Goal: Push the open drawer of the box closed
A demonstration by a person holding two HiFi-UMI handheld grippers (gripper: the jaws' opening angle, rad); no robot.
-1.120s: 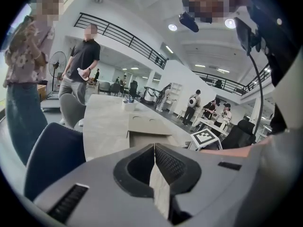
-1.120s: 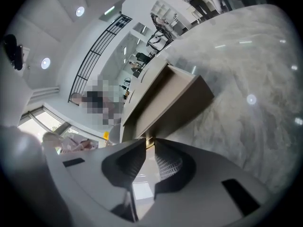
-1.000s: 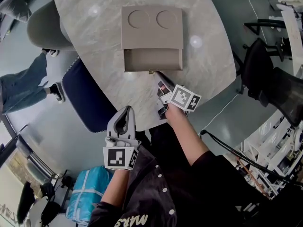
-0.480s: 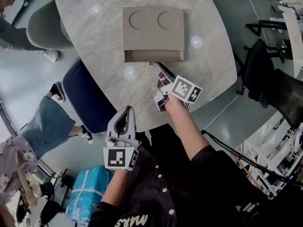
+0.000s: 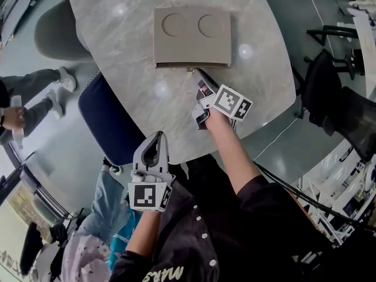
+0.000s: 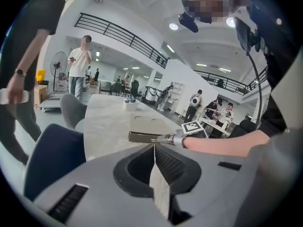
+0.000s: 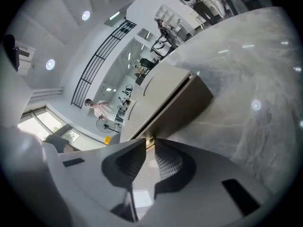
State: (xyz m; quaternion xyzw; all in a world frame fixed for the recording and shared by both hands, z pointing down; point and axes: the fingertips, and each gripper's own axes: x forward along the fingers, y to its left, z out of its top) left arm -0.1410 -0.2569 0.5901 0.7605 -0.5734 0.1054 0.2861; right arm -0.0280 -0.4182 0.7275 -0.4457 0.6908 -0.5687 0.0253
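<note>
I have the flat beige rectangular box (image 5: pixel 192 37) lying on the grey marble-patterned oval counter (image 5: pixel 258 16), toward its far side, with two round recesses in its top. Its drawer front (image 5: pixel 191 65) faces me on the near side and shows only as a thin strip under the top's edge, close to flush. I cannot tell whether a sliver of it still stands out.

My right gripper (image 5: pixel 197 73) reaches across the counter from the near right, and its tips are up against the middle of that drawer front. In the right gripper view the jaws (image 7: pixel 147 143) stand a narrow gap apart and clamp nothing. A small brass-coloured knob (image 7: pixel 149 139) on the drawer shows in the gap just beyond the tips. The box's front face (image 7: pixel 187 105) runs off to the right, and bare counter lies below it.

My left gripper (image 5: pixel 157 137) hangs at the near edge of the counter, well apart from the box and pointing toward it. In the left gripper view its jaws (image 6: pixel 154 145) are pressed together along a single line with nothing between them. Beyond them I see the box (image 6: pixel 147 137) and the right gripper's marker cube (image 6: pixel 192 127).

A navy blue upholstered chair (image 5: pixel 108 122) sits tucked at the counter's left edge, and a grey rounded chair (image 5: pixel 53 34) stands farther back on the left.
</note>
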